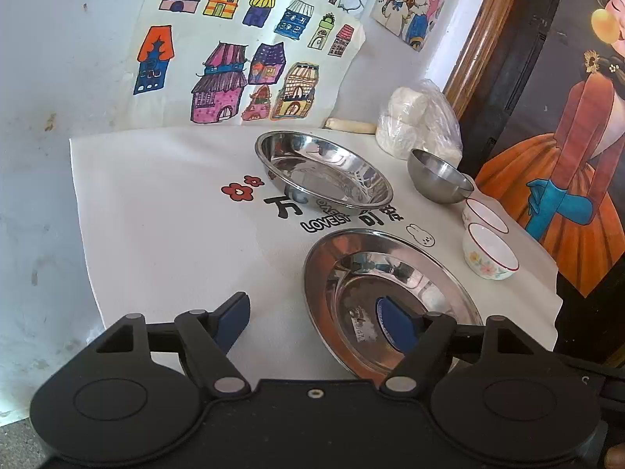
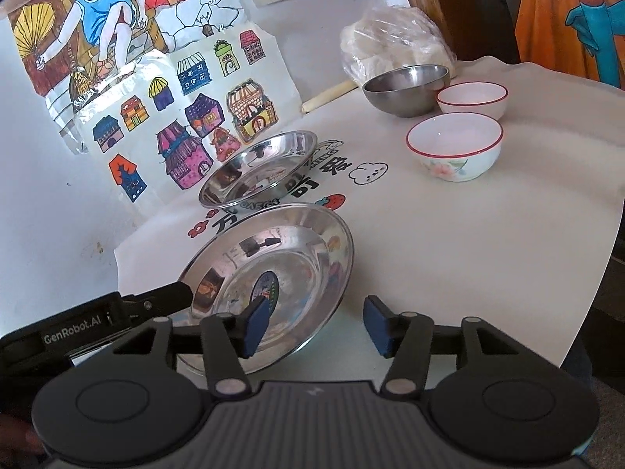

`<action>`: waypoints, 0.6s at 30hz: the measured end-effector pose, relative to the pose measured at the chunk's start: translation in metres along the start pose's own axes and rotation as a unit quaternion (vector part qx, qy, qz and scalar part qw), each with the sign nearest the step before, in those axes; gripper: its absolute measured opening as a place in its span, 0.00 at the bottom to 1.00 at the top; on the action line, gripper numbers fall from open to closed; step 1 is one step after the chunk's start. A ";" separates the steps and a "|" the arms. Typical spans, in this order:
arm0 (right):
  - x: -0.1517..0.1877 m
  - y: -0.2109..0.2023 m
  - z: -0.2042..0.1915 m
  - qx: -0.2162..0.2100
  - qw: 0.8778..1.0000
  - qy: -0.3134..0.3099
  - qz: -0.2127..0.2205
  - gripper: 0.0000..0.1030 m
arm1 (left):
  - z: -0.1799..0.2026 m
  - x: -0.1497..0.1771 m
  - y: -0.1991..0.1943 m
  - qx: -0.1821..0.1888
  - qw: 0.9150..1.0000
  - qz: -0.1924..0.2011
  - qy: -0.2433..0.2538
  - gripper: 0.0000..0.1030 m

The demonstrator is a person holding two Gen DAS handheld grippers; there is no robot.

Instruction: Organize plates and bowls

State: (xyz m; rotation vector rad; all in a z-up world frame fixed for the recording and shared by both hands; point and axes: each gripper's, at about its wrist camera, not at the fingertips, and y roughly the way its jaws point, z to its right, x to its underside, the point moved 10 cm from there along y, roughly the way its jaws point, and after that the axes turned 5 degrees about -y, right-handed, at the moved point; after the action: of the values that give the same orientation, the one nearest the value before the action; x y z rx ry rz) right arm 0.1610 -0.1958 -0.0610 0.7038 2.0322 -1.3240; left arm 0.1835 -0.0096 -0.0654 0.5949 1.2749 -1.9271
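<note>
Both grippers stand at the near edge of the worktop (image 1: 164, 211), each straddling a side of the near plate (image 1: 390, 297), which lies flat on the white cloth. The left gripper (image 1: 316, 322) has its fingers released: one blue pad sits over the plate's bowl, the other on the cloth to the left, neither pressing the rim. The right gripper (image 2: 318, 322) is likewise released, one pad over the plate's near right edge and the other clear of it to the right (nothing is held by either).

The step in hand looks like the setting-down or letting-go of this plate near the front of the worktop. Just beyond it, near but apart, lies the far plate (image 1: 324, 170), also steel, resting on the printed lettering. To the right and farther back sit the near bowl (image 1: 490, 252) with its flower pattern, a second white bowl (image 1: 484, 215) just behind it, and the steel bowl (image 1: 439, 176) farther still, beside a plastic bag (image 1: 420, 121) at the wall.

A likely next move is stacking the two plates, which would call for a firm pinch on one thin rim and a level lift; the bowls remain unsorted.
</note>
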 end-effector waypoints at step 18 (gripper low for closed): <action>-0.009 0.013 -0.002 0.032 0.999 -0.030 0.015 0.24 | 0.007 -0.006 0.019 0.006 1.000 -0.010 0.012 0.17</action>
State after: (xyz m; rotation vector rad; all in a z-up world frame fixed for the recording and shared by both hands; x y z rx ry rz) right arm 0.1765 -0.1907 -0.0616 0.7122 1.9325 -1.3804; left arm 0.2023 -0.0182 -0.0692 0.6163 1.2895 -1.9505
